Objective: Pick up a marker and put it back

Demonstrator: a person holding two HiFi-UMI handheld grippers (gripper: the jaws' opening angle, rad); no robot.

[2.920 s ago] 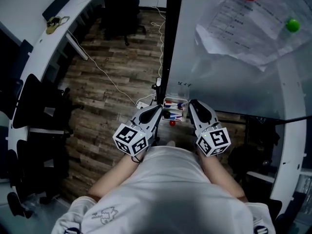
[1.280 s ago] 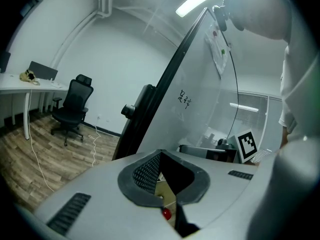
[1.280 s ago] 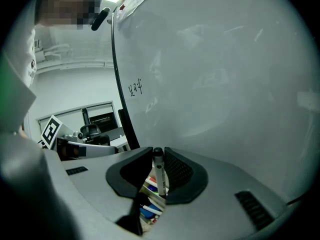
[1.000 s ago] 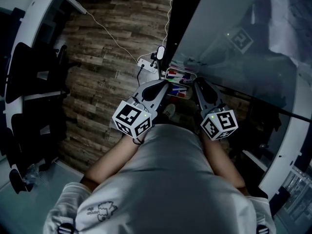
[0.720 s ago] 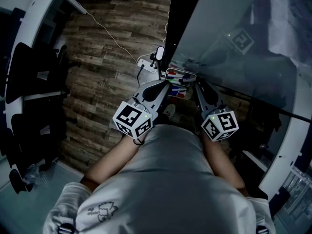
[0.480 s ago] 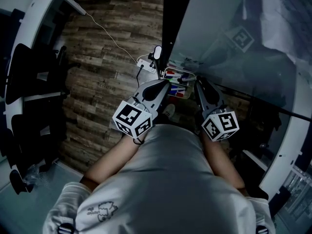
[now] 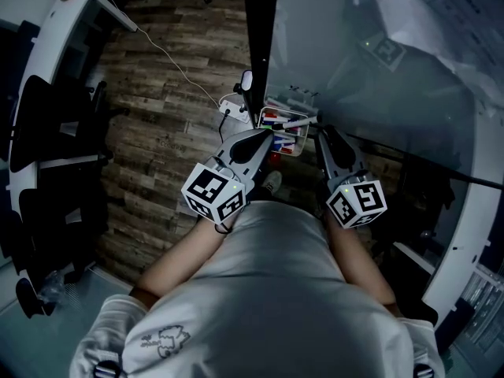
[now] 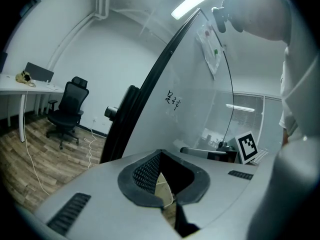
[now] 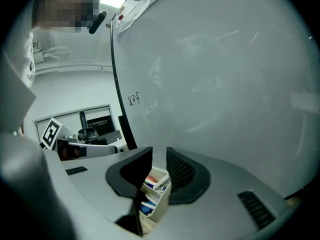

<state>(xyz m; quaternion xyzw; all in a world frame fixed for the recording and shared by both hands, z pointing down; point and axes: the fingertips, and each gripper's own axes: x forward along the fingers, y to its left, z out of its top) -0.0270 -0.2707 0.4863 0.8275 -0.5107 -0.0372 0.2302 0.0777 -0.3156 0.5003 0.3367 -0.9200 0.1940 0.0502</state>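
On the left, left gripper (image 8: pixel 160 153): the jaws are brought together at the tips and nothing is clamped. Only a pale edge is seen through the hollow behind them. It is held just left of the tray, probably parked there because one gripper is enough for a marker.
Board frame (image 7: pixel 258 38): a dark upright edge is seen running far from the tray's left side, and the left gripper is kept near it without touching it.
In the middle, tray (image 9: pixel 160 204): it is fixed at the near bottom edge of the whiteboard (image 7: pixel 378 93) with its open top upward. The markers are thereby kept within reach and can be approached from above.
Markers (image 7: pixel 276 120): red and blue ones are laid side by side in the tray. The task's marker is judged to be among them, not yet lifted clear.
White marker (image 7: pixel 298 121): it is angled across the tray's right rim, its end turned toward the right gripper. Whether a jaw touches it cannot be told.
On the right, right gripper (image 9: pixel 159 156): the jaws are held apart by a narrow gap with the tray lined up between them, and nothing is seen clamped. This alignment is judged to suit a grasp of one marker. A neighbouring marker could be nudged because they lie so close together.
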